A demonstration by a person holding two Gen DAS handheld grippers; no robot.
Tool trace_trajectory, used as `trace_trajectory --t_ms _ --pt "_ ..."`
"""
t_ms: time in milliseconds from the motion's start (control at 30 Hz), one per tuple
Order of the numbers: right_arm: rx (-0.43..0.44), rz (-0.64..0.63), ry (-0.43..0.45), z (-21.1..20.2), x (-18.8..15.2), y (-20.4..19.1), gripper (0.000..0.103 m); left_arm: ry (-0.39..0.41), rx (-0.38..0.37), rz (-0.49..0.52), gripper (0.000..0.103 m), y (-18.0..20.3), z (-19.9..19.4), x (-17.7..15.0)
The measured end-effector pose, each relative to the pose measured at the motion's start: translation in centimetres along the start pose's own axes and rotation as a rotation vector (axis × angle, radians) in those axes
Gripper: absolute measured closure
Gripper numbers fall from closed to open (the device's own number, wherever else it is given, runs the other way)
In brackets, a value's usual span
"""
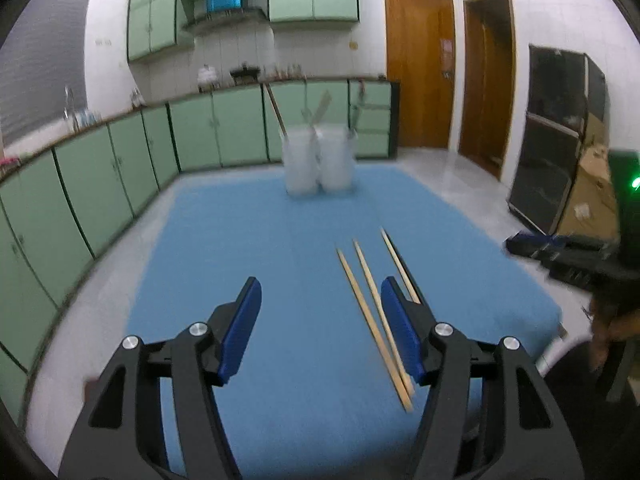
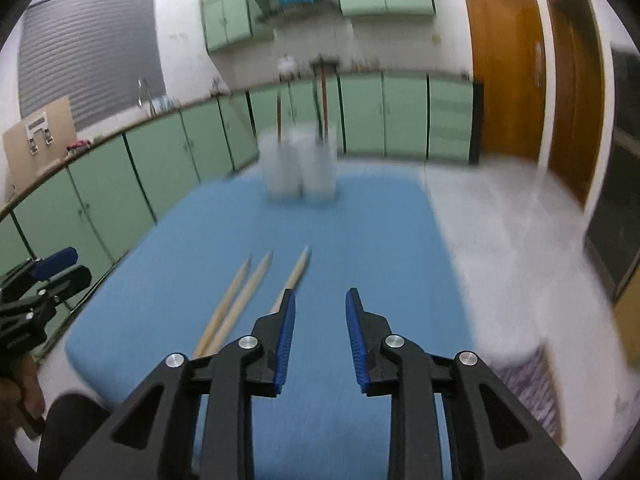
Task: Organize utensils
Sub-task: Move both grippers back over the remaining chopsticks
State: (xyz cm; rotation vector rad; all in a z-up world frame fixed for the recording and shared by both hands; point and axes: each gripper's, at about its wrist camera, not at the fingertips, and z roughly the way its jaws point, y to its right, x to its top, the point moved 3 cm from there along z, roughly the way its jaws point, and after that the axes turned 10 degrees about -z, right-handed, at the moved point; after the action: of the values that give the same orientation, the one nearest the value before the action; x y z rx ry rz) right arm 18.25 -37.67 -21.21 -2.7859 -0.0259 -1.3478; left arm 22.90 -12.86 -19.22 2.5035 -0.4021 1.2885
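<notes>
Three wooden chopsticks lie loose on a blue table, grouped toward its near right corner and pointing roughly lengthwise toward the far edge. Two white translucent holders stand side by side, touching, at the middle of the far edge, with a few utensils already upright inside them; motion blur hides what kind. Above the near edge, the left gripper hangs with its blue-padded jaws spread wide and nothing between them, two chopsticks showing through the gap and the third just behind its right finger. Beside it, the right gripper has its jaws parted more narrowly, also empty, the chopsticks lying just to its left on the surface.
</notes>
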Motion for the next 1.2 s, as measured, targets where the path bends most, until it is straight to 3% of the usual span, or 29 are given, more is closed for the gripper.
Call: trace_trajectory --t_ms 100,333,567,933,1200 --pt "0.024 -0.016 -0.056 0.8 -4.1 -2.6 0.077 -0.076 -0.017 -0.009 0.042 0.7 0.4 -4.2" --pt "0.035 -0.044 -0.077 1.1 -5.8 -4.6 0.077 -0.176 -0.029 -0.017 0.042 1.3 3.5 -7.5" --pt "0.048 -0.049 -0.081 1.3 -6.0 -4.8 0.077 -0.207 0.018 -0.012 0.043 1.8 5.8 -7.8" --pt "0.06 -0.156 -0.074 3.0 -5.7 -7.9 0.076 -0.199 0.053 -0.062 0.051 -0.3 5.7 -7.1" --pt "0.007 -0.089 -0.069 4.3 -4.7 -5.4 0.076 -0.205 0.05 -0.058 0.051 -0.3 6.3 -7.1"
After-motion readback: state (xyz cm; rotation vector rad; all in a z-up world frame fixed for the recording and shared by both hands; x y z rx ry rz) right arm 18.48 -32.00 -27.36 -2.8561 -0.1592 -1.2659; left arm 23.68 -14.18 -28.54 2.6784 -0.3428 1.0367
